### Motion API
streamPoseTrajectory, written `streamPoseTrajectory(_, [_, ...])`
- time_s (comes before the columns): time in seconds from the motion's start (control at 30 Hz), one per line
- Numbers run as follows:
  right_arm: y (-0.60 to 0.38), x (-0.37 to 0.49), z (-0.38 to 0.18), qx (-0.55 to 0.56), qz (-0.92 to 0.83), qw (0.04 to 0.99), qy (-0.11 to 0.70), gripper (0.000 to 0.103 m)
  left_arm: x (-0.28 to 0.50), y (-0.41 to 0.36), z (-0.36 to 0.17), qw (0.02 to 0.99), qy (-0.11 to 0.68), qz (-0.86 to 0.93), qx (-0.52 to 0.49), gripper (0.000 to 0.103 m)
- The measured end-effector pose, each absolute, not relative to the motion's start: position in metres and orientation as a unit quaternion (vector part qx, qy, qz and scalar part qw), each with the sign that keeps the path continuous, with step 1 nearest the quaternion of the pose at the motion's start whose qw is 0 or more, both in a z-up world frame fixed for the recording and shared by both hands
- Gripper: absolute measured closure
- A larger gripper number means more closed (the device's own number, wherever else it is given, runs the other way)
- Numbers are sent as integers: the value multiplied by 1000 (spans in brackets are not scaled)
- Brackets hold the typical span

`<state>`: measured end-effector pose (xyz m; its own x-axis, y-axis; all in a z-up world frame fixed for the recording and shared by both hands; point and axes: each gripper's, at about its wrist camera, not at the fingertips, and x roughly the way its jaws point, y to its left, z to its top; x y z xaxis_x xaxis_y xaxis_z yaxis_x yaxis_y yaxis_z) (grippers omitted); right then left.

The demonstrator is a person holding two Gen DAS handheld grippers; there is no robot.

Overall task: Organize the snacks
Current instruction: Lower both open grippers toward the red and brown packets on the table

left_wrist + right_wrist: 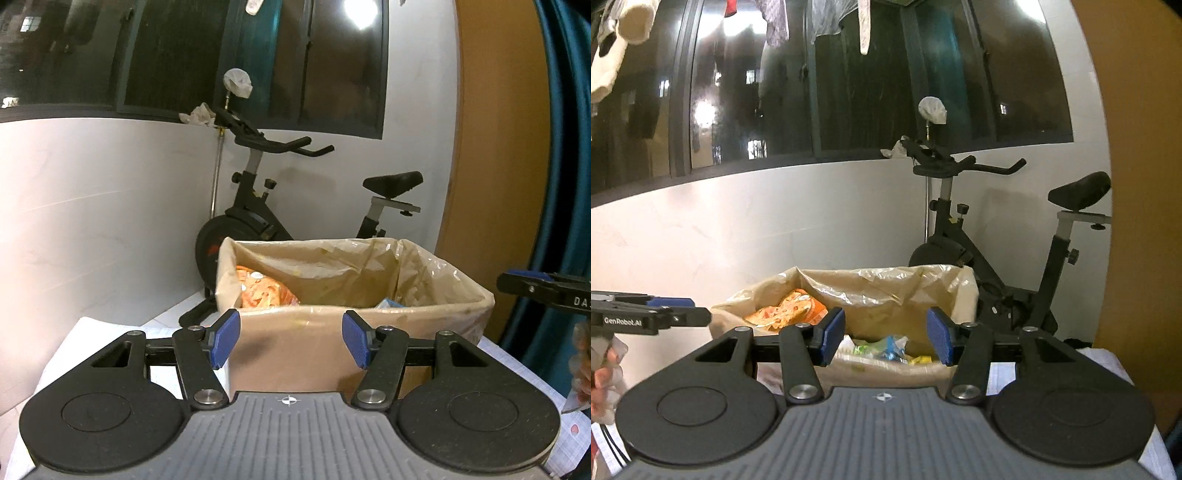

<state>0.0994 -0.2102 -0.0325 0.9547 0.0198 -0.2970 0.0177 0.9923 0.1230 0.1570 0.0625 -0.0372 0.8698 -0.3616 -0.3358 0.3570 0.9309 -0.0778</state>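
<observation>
A cardboard box (295, 343) lined with clear plastic stands on the table just ahead of both grippers; it also shows in the right wrist view (964, 295). An orange snack bag (264, 290) lies inside at the left, also seen in the right wrist view (790, 310). Several small green, blue and yellow snack packets (886, 349) lie on the box floor. My left gripper (291, 339) is open and empty in front of the box's near wall. My right gripper (885, 338) is open and empty above the box's near rim.
A white cloth (92, 332) covers the table under the box. A black exercise bike (266, 206) stands behind the box by the white wall. A wooden panel (491, 166) and a teal curtain (565, 147) are at the right.
</observation>
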Motion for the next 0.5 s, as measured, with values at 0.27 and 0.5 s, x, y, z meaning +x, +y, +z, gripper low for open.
streamPoseTrajectory(0.27, [-200, 68, -62, 70, -6, 983, 170, 50, 146, 60, -80, 957, 226, -181, -12, 39])
streamPoseTrajectory(0.5, [-171, 67, -126, 60, 14, 958, 279, 50, 142, 58, -123, 942, 284, -173, -36, 39])
